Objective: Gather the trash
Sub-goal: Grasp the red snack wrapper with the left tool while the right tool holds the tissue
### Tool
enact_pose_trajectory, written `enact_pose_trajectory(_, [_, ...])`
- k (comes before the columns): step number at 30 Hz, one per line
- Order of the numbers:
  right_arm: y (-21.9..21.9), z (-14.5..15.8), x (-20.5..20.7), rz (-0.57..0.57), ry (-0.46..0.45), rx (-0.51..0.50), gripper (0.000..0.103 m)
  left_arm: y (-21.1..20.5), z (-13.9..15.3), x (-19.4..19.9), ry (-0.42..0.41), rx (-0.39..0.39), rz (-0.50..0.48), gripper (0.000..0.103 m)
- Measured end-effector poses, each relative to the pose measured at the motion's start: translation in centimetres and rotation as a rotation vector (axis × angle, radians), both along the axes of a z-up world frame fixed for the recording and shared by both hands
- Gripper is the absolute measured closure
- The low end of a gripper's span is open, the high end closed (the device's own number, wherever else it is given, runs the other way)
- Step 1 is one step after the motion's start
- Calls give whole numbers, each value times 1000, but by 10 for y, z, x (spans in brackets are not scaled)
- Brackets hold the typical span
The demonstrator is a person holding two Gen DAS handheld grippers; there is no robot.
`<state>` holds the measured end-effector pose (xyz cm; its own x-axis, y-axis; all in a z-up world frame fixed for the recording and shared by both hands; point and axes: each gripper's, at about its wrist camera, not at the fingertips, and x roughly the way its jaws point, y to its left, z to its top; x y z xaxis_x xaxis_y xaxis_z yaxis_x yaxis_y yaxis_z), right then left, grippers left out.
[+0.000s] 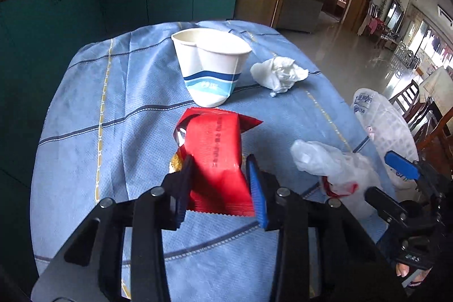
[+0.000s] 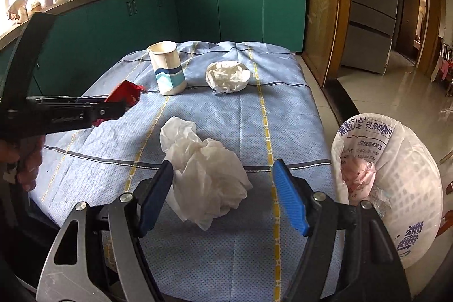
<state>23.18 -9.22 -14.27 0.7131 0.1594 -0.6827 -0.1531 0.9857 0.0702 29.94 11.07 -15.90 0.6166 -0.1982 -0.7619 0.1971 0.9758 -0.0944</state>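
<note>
Left tongs [image 1: 219,169] pinching light, crinkly red foil wrapper [image 1: 218,149]; right tongs [image 2: 223,183] spread around soft crumpled white plastic bag [image 2: 206,169]; best gripped mid-bulk.

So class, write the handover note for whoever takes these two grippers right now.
Left gripper: jaws around the red foil wrapper; grip not confirmed.
Right gripper: jaws open around the crumpled clear plastic bag.
On the blue cloth: dented paper cup and crumpled white tissue, both untouched.
White lined bin at the table's right edge.
Left: bin all four.
</note>
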Motion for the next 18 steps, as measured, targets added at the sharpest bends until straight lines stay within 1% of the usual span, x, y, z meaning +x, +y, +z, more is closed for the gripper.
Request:
enact_pose_trajectory(2, [-1,-1,0,-7,1,-4,31,-7,4,-18,-40,20,0,64])
enact_pose_trajectory(4, [-2,-1,-1,-11,1,-12,31,-13,4,-28,-57,41,-5,63])
enact_pose_trajectory(6, [-1,0,-3,-14,-6,-23,28,-17,2,-34,-62,57,-7,60])
enact_pose_trajectory(7, [0,1,-5,-15,-15,-28,24,-17,1,-36,-65,63,-6,59])
enact_pose_trajectory(8, [0,1,-5,-15,-21,-32,22,-18,2,-38,-73,76,-2,51])
enact_pose_trajectory(10, [1,2,-7,-9,-31,-36,21,-17,5,-39,-88,83,13,41])
enact_pose_trajectory(12, [3,3,-7,-5,-34,-38,20,-11,5,-33,-87,75,19,39])
enact_pose_trajectory(13, [3,3,-7,-3,-34,-38,20,-10,5,-33,-83,76,26,35])
enact_pose_trajectory(14, [4,2,-6,-1,-33,-36,20,-10,3,-33,-78,79,30,34])
enact_pose_trajectory(16, [5,1,-6,2,-30,-34,19,-10,1,-32,-65,82,29,33])
enact_pose_trajectory(18, [7,0,-5,5,-27,-38,19,-11,-1,-33,-56,87,25,30])
